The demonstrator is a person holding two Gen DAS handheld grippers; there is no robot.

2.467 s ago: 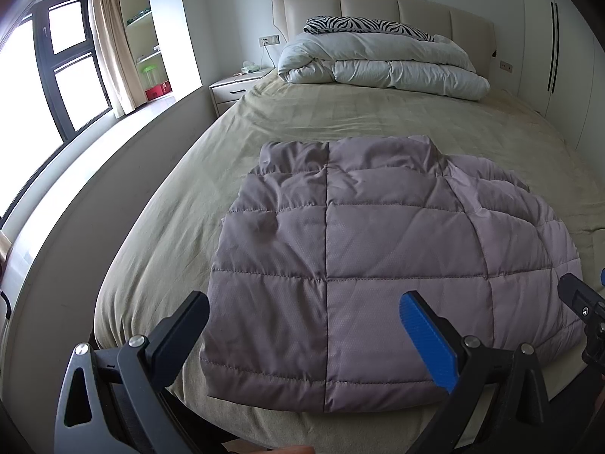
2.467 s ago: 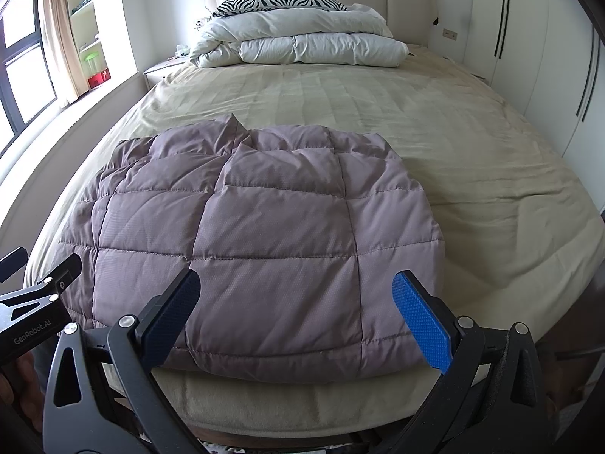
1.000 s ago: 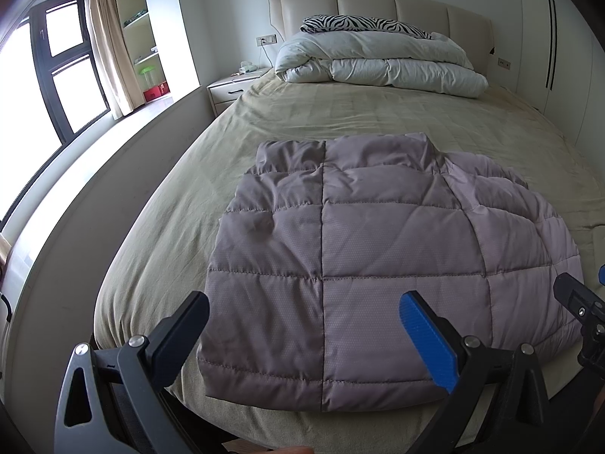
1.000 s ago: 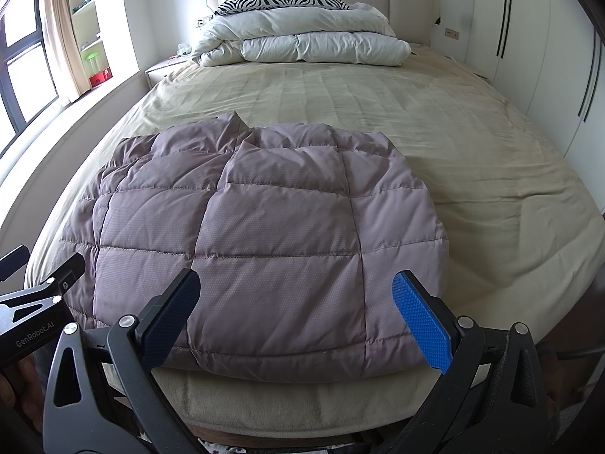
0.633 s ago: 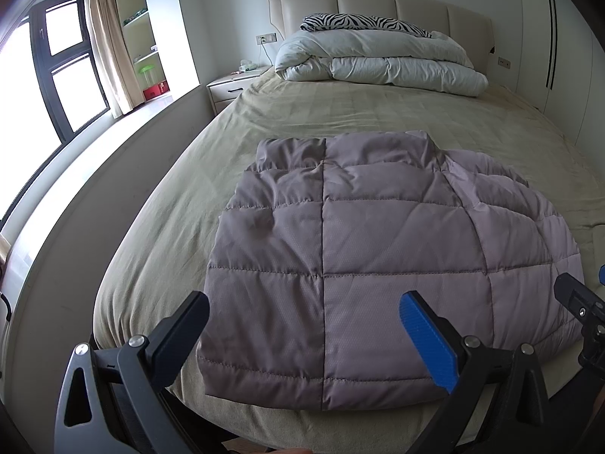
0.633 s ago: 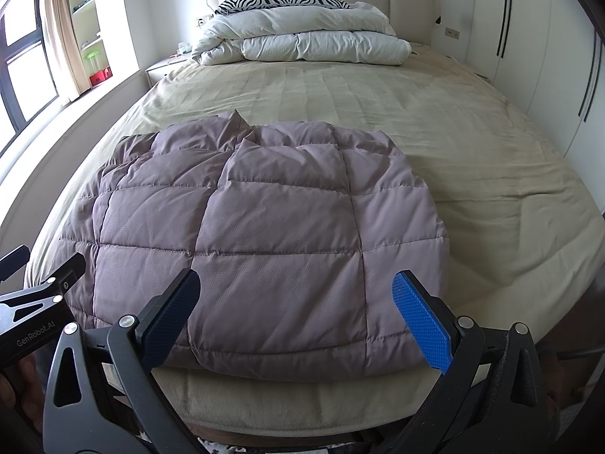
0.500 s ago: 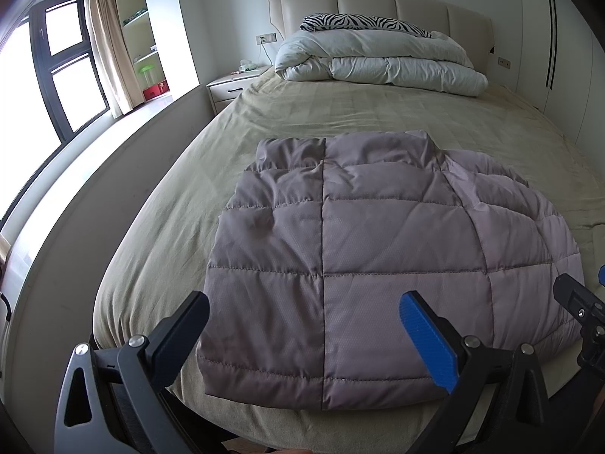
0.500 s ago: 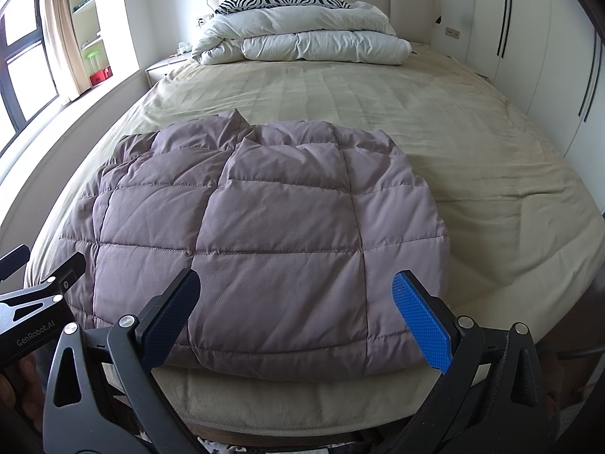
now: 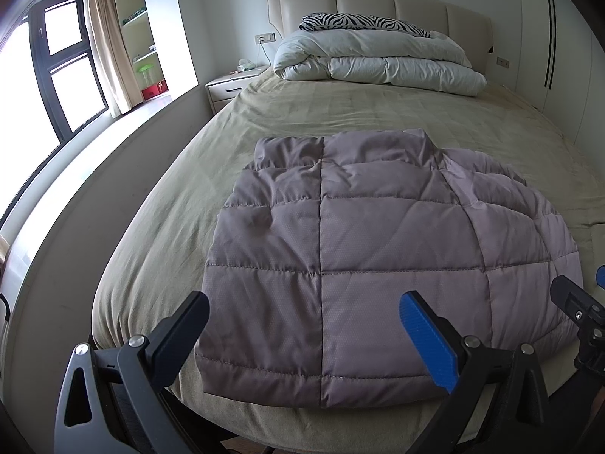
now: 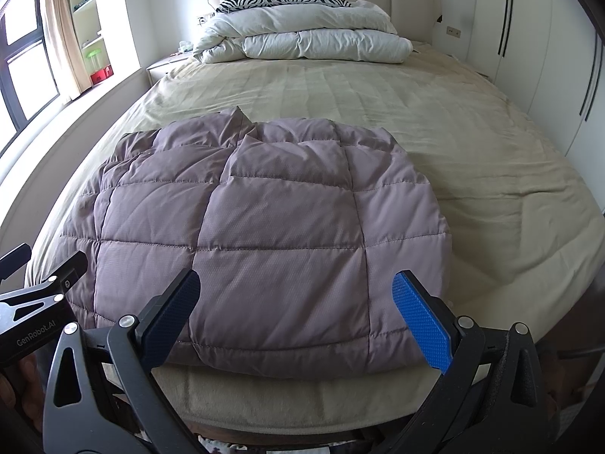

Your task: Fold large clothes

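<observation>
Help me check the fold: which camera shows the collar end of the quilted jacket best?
The left wrist view. There the quilted jacket lies nearly square-on, and its collar end shows as one clear edge on the bed. In the right wrist view the collar end is bunched, with only a raised point standing out.

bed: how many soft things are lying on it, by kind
jacket: 1
duvet: 1
zebra pillow: 1
total: 3
</observation>
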